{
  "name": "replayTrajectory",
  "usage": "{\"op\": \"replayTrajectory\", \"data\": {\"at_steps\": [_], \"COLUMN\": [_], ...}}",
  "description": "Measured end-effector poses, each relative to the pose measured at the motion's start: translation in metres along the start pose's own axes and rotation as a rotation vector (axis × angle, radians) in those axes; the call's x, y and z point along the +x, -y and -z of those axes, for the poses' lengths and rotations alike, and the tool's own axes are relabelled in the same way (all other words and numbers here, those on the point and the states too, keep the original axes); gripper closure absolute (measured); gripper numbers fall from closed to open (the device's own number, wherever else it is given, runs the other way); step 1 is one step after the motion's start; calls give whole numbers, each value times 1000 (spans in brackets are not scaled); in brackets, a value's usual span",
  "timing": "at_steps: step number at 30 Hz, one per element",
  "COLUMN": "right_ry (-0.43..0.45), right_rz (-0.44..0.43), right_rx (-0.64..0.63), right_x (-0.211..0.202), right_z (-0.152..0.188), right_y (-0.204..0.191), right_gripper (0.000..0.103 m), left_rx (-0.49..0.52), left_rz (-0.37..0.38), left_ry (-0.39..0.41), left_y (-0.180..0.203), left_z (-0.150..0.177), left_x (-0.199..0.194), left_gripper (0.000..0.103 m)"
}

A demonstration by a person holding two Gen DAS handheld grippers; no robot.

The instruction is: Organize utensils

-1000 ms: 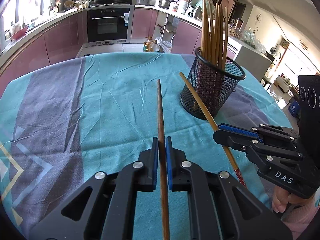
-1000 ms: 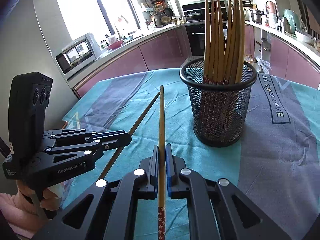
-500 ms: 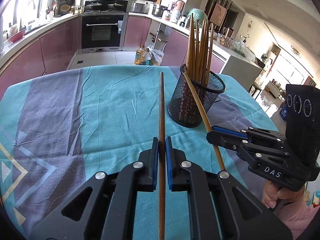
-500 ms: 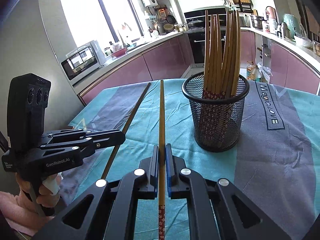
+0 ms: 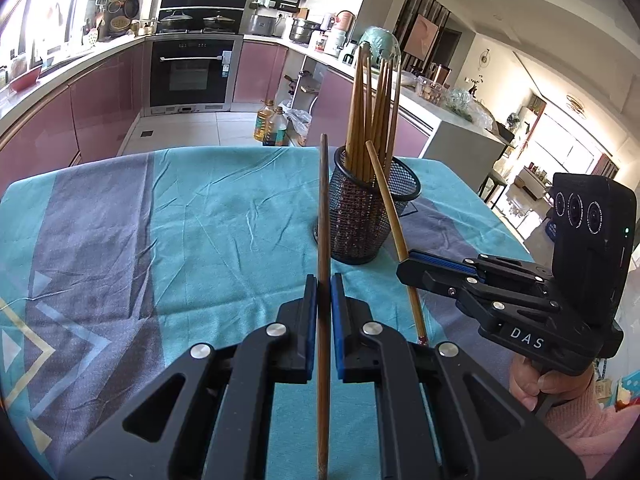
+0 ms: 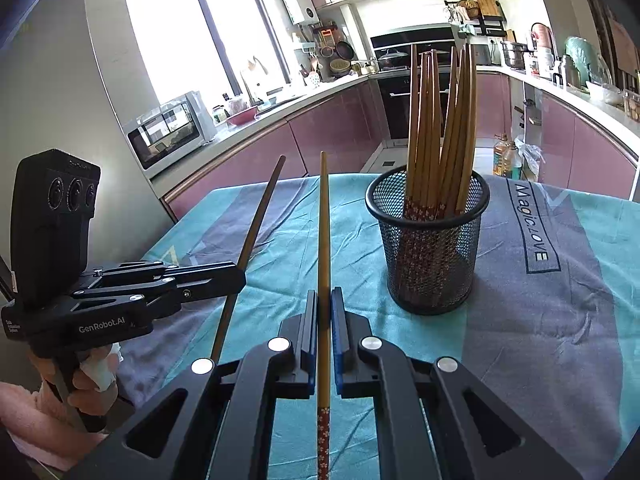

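Each pair of tongs, left (image 5: 323, 294) and right (image 6: 324, 312), pinches one chopstick (image 5: 323, 216) (image 6: 323, 232) above the bench (image 5: 200, 216) near the mesh cup (image 6: 430, 248), where the crowded standing chopsticks (image 6: 440, 128) could deflect an incoming tip or tip the cup.

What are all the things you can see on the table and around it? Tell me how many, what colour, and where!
Cup: one, black wire mesh, on the table, right of both tongs.
Chopsticks in cup: a bunch, count unclear, light wood, standing upright.
Dark chopstick: one, brown, held in left tongs.
Light chopstick: one, tan with red patterned end, held in right tongs.
Tablecloth: one, teal and grey, covering the table.
Oven: one, black, back wall.
Microwave: one, silver, on the counter.
Left tongs: black, blue pads, shut.
Right tongs: black, blue pads, shut.
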State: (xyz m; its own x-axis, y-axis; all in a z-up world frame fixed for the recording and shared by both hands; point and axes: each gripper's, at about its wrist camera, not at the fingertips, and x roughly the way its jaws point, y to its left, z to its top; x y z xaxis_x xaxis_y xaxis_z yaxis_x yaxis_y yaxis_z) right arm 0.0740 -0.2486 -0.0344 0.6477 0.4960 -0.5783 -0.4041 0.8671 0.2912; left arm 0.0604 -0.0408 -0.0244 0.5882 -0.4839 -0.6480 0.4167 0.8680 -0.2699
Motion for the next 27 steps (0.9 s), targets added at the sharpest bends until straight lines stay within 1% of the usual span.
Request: {"op": "replayTrajectory", "data": {"at_steps": [3, 8, 16, 22, 27], "right_ry": [-6, -25, 5, 3, 5], "right_rz": [4, -12, -51, -51, -47], "right_rx": [-12, -24, -74, -62, -56], "right_x": [2, 8, 3, 2, 2], "right_z": [-1, 1, 1, 1, 2], "right_y": [-1, -4, -14, -11, -12], "right_gripper": [97, 97, 97, 97, 97], "left_rx": [6, 30, 58, 54, 56], "left_rz": [29, 34, 54, 61, 61], "left_ry": [6, -2, -43, -62, -59], "left_y": [2, 10, 16, 14, 14], "left_z": [-1, 2, 7, 8, 8], "left_x": [-2, 0, 11, 17, 19], "left_gripper": [95, 95, 95, 95, 96]}}
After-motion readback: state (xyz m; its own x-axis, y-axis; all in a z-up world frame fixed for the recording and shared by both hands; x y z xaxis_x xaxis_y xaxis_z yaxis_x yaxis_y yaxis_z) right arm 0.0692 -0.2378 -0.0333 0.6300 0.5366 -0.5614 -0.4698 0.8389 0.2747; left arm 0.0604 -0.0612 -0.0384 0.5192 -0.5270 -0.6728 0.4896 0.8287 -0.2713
